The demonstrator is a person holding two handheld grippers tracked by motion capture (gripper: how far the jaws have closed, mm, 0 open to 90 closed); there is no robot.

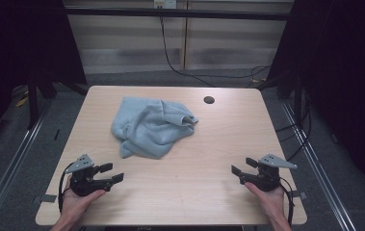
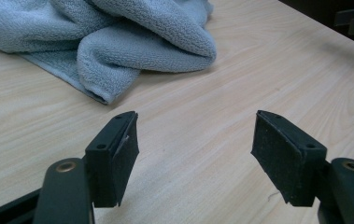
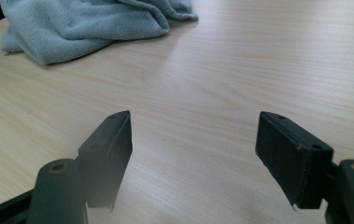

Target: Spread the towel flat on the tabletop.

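Pale-blue towel (image 1: 152, 126) is seen crumpled at upper centre of the wooden table (image 1: 199, 192), its folds hiding its edges. Left gripper (image 1: 112, 172) and right gripper (image 1: 242, 167) are held wide, empty; dark curtains flank the room.

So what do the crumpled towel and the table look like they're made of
The towel looks like soft terry cloth, pale blue-grey: a looped, nubby pile and limp folds. The table looks like light wood-grain laminate, smooth and matte; the streaky grain shows, but real wood or printed surface is hard to tell.
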